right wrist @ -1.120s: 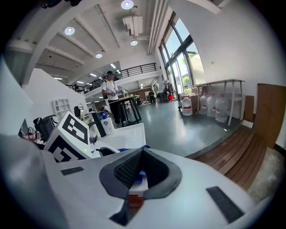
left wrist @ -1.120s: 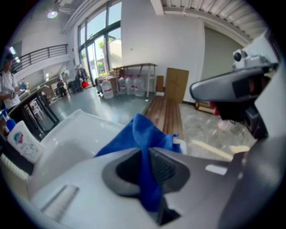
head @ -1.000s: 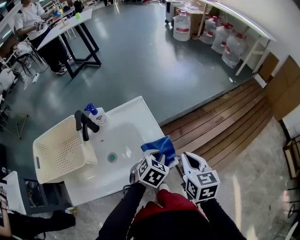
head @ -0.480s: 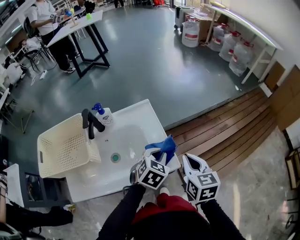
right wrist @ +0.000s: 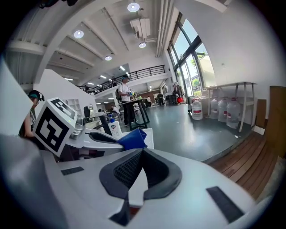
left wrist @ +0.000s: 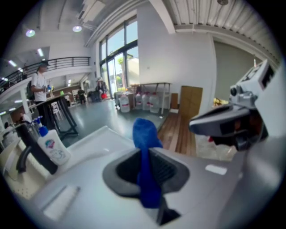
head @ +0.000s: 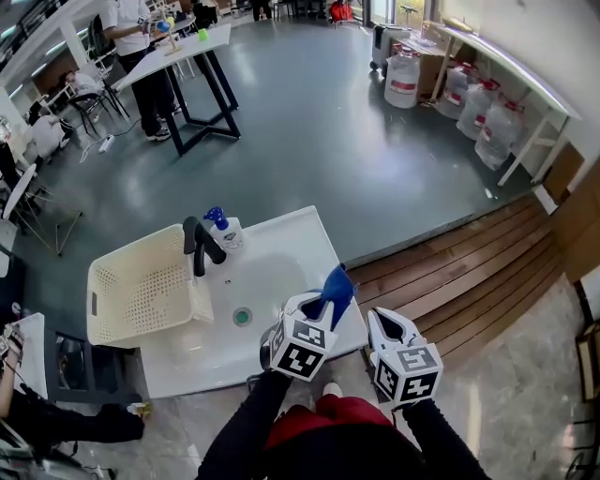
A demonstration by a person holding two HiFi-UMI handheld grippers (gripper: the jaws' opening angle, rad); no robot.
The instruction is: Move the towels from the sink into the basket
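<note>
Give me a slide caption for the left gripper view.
Left gripper pinching a blue towel; soap bottle and faucet at left.

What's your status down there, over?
Left gripper shut on blue towel, over the sink edge. Right gripper shut, empty. Basket at sink's left; faucet stands between.

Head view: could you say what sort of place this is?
Probably an open workshop hall: a freestanding sink on grey floor, water jugs, people at a work table.
</note>
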